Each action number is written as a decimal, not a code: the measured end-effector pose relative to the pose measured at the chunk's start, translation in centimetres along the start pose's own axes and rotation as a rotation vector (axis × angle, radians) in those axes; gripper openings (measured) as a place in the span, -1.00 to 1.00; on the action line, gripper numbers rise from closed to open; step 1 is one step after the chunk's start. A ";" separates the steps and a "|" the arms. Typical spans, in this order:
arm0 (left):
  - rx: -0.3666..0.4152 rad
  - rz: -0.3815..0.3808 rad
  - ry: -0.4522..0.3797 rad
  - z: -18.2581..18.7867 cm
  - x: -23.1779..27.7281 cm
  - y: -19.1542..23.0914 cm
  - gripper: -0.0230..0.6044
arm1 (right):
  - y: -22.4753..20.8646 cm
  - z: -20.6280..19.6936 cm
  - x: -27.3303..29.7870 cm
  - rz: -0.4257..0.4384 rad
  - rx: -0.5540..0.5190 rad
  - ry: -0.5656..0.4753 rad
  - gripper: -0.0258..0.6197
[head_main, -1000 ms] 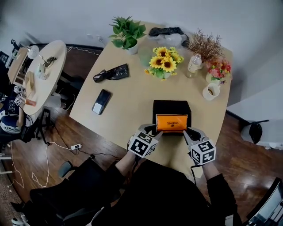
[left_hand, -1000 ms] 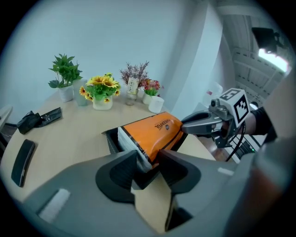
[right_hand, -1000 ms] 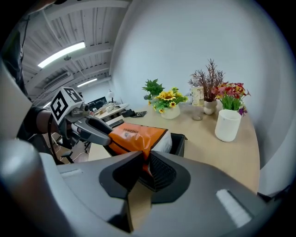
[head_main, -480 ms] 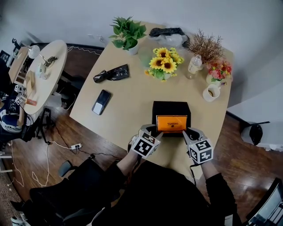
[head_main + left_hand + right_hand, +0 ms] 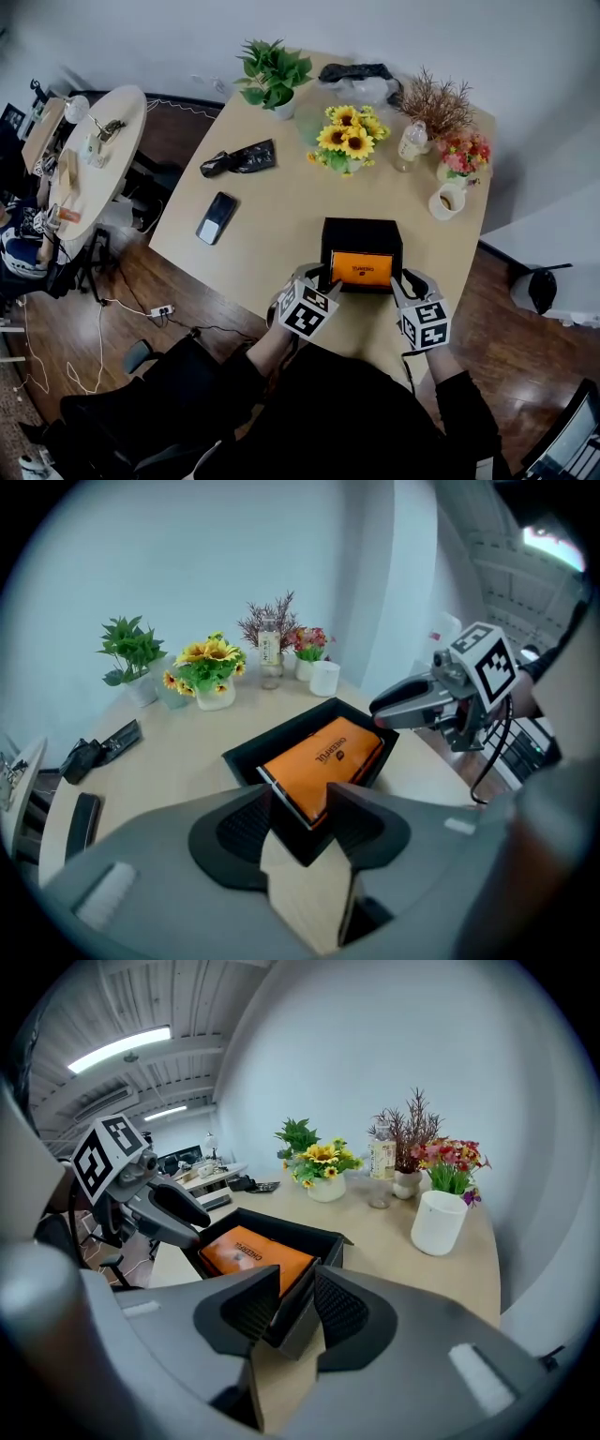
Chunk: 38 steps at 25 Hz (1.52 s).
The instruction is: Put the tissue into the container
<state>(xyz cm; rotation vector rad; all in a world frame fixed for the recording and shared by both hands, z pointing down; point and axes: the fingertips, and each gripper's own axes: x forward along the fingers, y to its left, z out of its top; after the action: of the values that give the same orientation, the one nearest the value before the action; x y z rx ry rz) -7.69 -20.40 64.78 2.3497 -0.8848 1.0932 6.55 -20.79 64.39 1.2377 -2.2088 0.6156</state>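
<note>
An orange tissue pack (image 5: 361, 268) lies inside the black box container (image 5: 361, 227) at the near edge of the wooden table. My left gripper (image 5: 323, 277) is at the box's near left corner, jaws apart, with that corner and the end of the pack (image 5: 323, 761) between them (image 5: 300, 797). My right gripper (image 5: 405, 279) is at the near right corner. Its jaws are opening, and the box corner (image 5: 286, 1302) sits between them without being pressed. The pack (image 5: 248, 1252) rests in the box, free of the right gripper (image 5: 297, 1286).
Behind the box are a sunflower vase (image 5: 344, 137), a green plant (image 5: 272, 73), a bottle (image 5: 411, 141), pink flowers (image 5: 464, 150) and a white mug (image 5: 447, 196). A phone (image 5: 216, 217) and a black bag (image 5: 236, 157) lie to the left. A round side table (image 5: 89, 159) is further left.
The orange pack has gone down from over the box's near wall into the box. Both grippers have drawn back slightly toward me.
</note>
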 end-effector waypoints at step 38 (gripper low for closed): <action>0.081 0.047 -0.425 6.9 -10.7 -18.2 -0.42 | 1.8 2.0 -20.2 0.063 -0.006 -0.367 -0.56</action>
<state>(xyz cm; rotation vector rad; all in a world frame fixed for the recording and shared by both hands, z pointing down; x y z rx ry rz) 3.22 -7.25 50.54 2.6947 -1.0593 0.6614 13.48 -8.50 49.64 1.3720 -2.5538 0.4309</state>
